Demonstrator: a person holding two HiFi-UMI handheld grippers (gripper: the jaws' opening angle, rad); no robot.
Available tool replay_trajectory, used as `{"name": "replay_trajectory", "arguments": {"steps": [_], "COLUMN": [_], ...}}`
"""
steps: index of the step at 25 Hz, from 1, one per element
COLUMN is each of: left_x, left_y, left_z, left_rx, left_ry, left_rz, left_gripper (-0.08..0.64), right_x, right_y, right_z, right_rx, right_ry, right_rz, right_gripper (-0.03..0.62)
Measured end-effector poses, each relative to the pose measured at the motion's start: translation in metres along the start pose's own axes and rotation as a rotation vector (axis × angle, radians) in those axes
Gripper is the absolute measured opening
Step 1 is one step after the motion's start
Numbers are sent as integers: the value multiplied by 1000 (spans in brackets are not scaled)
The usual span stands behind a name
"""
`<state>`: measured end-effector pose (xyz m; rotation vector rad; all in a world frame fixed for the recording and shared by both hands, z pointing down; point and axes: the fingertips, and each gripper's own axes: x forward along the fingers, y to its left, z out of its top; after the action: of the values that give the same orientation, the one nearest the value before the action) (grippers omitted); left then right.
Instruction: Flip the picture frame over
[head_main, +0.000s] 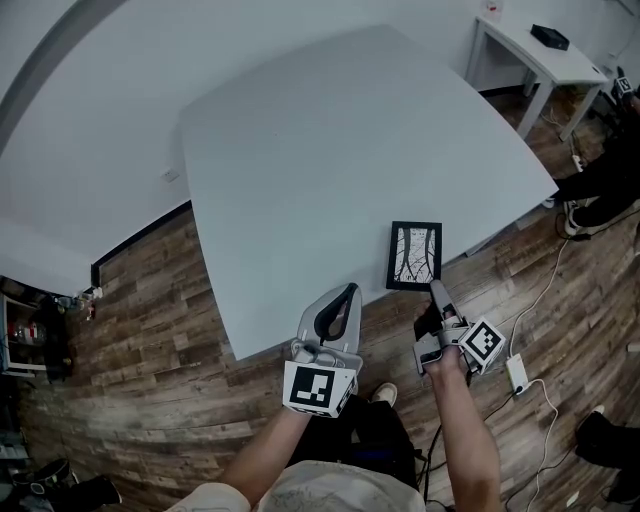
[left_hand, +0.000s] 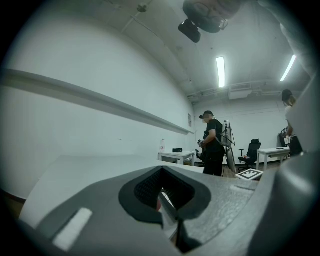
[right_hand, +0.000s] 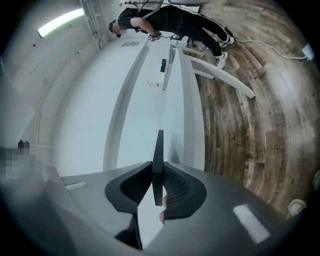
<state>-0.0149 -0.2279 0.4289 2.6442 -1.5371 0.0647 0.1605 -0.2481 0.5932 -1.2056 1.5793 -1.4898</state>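
The black picture frame (head_main: 414, 256) lies flat near the front edge of the pale grey table (head_main: 330, 150), with a black-and-white picture facing up. My right gripper (head_main: 437, 292) is shut on the frame's near edge. In the right gripper view the frame (right_hand: 158, 150) shows edge-on as a thin dark slab clamped between the jaws of my right gripper (right_hand: 157, 192). My left gripper (head_main: 340, 300) rests over the table's front edge, to the left of the frame and apart from it. Its jaws meet with nothing held, as the left gripper view shows for my left gripper (left_hand: 165, 200).
A small white side table (head_main: 530, 55) with a black box (head_main: 549, 37) stands at the back right. A person's legs (head_main: 600, 190) are at the right. Cables and a power strip (head_main: 517, 373) lie on the wooden floor. Another person in black (left_hand: 214, 145) stands farther off.
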Motion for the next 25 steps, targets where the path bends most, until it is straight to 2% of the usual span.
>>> {"name": "replay_trajectory", "arguments": {"steps": [7,12,18,22,25], "left_x": [2,0,3,0,1], "left_y": [-4,-4,-6,-6,-5], "left_z": [-5,-7,-5,-10,-7], "left_rx": [8,0,0,1,-10], "left_ry": [8,29,8,38,16], "left_rz": [-2,-3,-1,-4,3], "left_gripper": [0,0,0,0,0], "right_x": [2,3,8,10,10], "right_y": [-18,-27,-32,-35,-40], "right_z": [-5,-6,-9,-9,-10], "right_rx": [109,128,152,151,143], "right_ry": [-13,-20,-19,-17,-11], "right_rz": [-15,-6,3,15,7], "right_gripper": [92,91,92,92,94]}}
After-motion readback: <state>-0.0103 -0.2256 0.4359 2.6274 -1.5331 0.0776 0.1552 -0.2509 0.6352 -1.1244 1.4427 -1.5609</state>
